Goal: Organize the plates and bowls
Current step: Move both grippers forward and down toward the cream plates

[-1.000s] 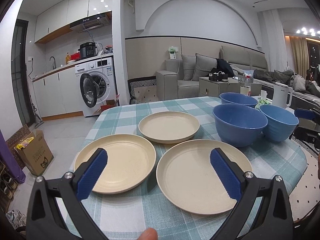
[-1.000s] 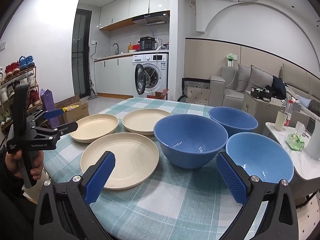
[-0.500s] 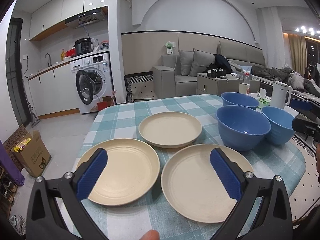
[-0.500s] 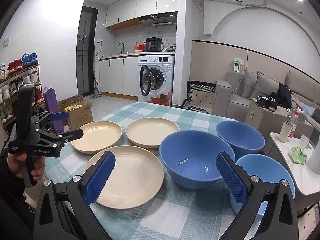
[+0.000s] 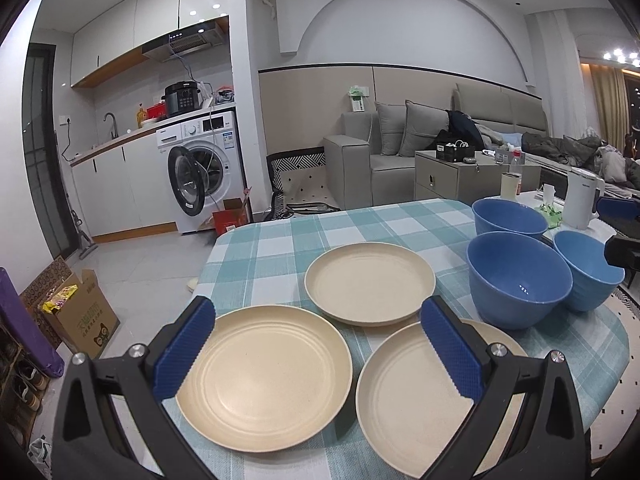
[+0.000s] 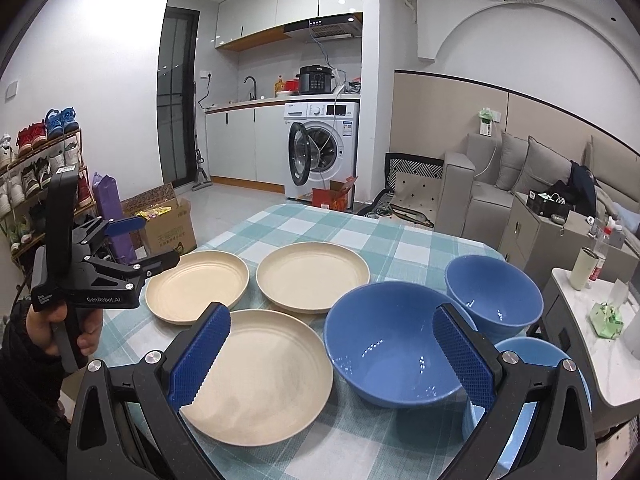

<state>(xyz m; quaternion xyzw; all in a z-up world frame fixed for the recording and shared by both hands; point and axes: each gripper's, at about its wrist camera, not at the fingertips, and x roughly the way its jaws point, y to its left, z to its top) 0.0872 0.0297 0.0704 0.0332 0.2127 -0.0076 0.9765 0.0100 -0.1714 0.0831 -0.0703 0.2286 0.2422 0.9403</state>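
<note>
You see three cream plates (image 5: 264, 364) and three blue bowls (image 5: 518, 276) on a teal-and-white checked tablecloth (image 5: 280, 240), blue-padded black grippers (image 5: 316, 350) lower frame.

Checked tablecloth (image 5: 280, 240) under plates (image 5: 264, 364), bowls (image 5: 518, 276)

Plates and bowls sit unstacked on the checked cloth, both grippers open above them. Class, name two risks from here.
1. The light blue bowl sits at the table's right edge, partly hidden behind the right gripper; a nudge might push it off.
2. The three cream plates lie close together; sliding the left gripper under the left plate could bump the near plate or drag the tablecloth.
</note>
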